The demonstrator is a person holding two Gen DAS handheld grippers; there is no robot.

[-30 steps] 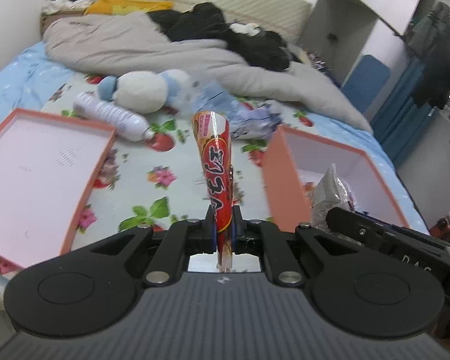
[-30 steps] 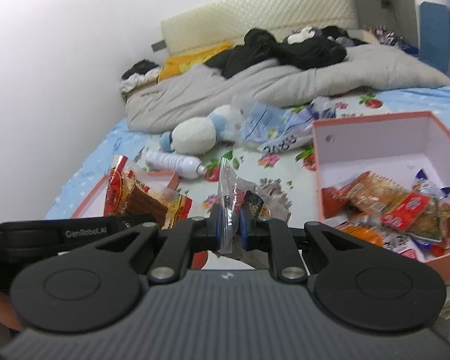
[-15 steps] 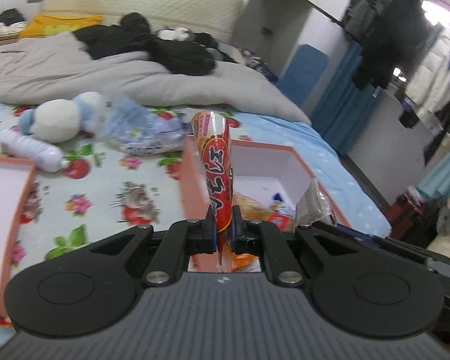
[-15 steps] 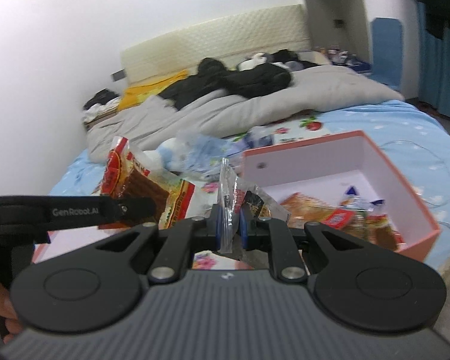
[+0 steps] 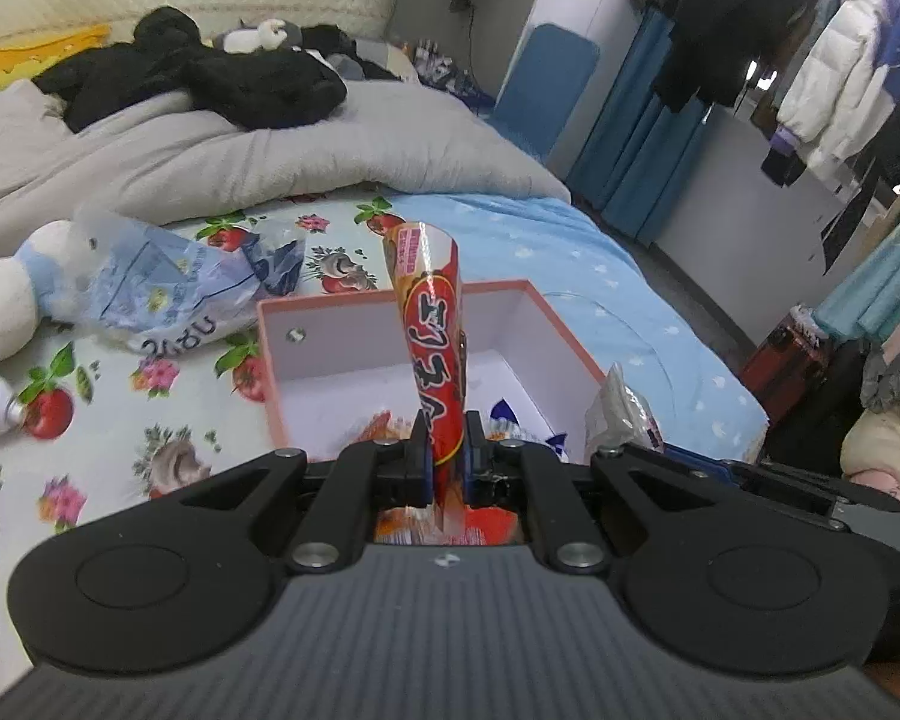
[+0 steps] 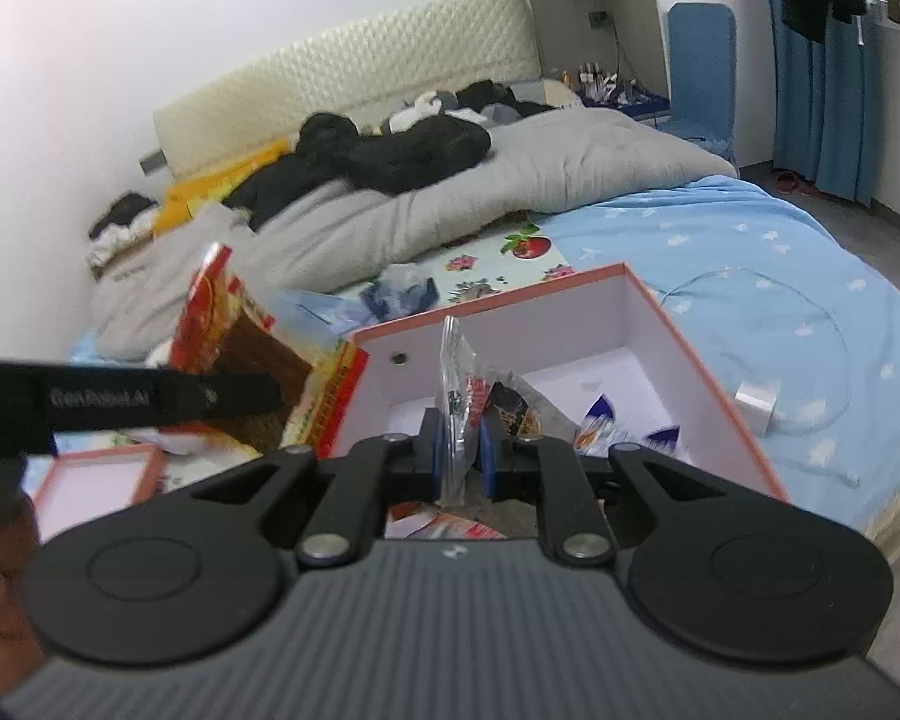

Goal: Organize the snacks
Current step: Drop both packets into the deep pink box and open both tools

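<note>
Red snack packet [image 5: 435, 354] clamped upright in left gripper [image 5: 447, 456] | clear snack bag [image 6: 459, 396] pinched in right gripper [image 6: 457, 459] | pink box [image 5: 570, 330] just ahead, below both | right nearer

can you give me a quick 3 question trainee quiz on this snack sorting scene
1. True or false: the left tongs are shut on a red snack packet.
2. What do the right tongs grip? A) bottle B) clear snack bag C) plush toy
3. What colour is the rim of the box ahead of both tongs?

Key: 1 true; 2 B; 3 orange-pink.
</note>
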